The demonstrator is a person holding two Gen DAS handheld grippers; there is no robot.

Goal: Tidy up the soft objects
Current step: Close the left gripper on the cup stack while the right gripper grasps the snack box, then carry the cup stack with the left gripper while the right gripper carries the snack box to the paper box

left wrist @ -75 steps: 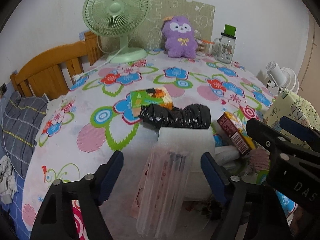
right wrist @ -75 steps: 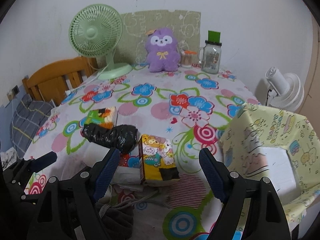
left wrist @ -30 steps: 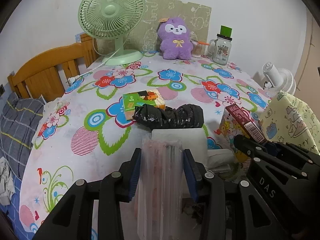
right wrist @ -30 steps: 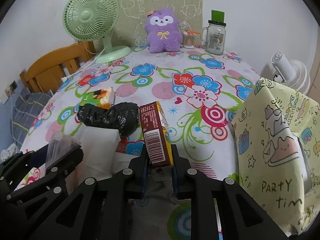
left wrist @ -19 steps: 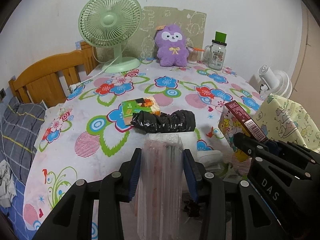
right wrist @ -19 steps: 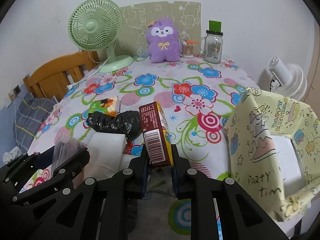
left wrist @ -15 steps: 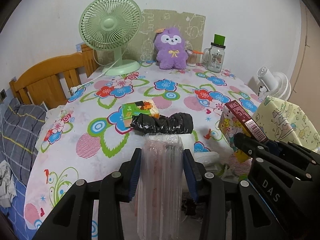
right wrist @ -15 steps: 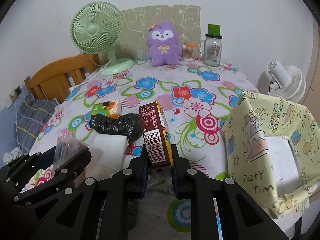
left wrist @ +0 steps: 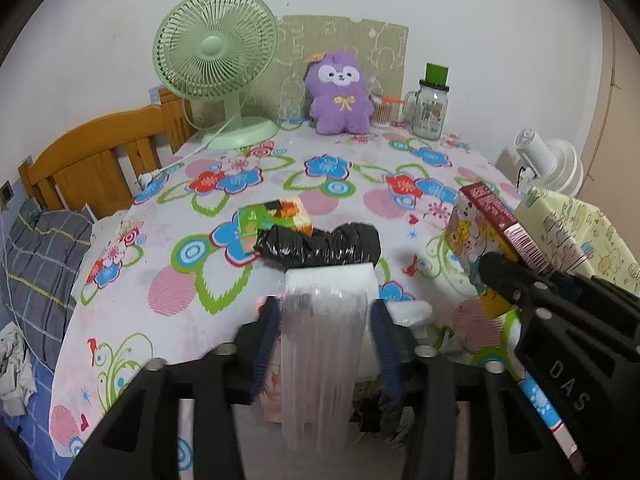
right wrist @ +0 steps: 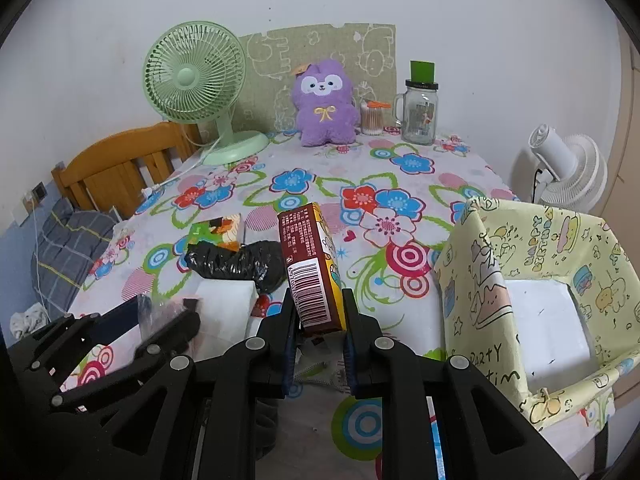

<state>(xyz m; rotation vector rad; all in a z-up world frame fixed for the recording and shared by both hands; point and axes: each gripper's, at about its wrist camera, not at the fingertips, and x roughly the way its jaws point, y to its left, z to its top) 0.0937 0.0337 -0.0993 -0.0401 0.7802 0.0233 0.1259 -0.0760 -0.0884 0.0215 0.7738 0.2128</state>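
Since a second ago, the left gripper [left wrist: 326,334] has loosened around the clear crinkled plastic packet [left wrist: 322,364]: its jaws are opening, and small gaps now show between the blue pads [left wrist: 266,340] and the packet, which stands blurred between them. Beside it, the right gripper [right wrist: 319,334] stays clenched on the brown and yellow cardboard box with a barcode [right wrist: 312,270], held tilted above the near edge of the flower-print tablecloth [right wrist: 384,184]. Just beyond the packet lies a white rectangular pad [left wrist: 332,276], and touching its far edge a crumpled black plastic bundle [left wrist: 320,246], which overlaps a green and orange printed pack [left wrist: 272,218]. At the far edge, well apart from these, a purple plush toy [left wrist: 338,94] sits upright between a pale green desk fan [left wrist: 216,60] and a glass mug-jar with a green lid [left wrist: 430,110]. A yellow cartoon-print fabric box [right wrist: 540,300] stands open to the right of the held box.
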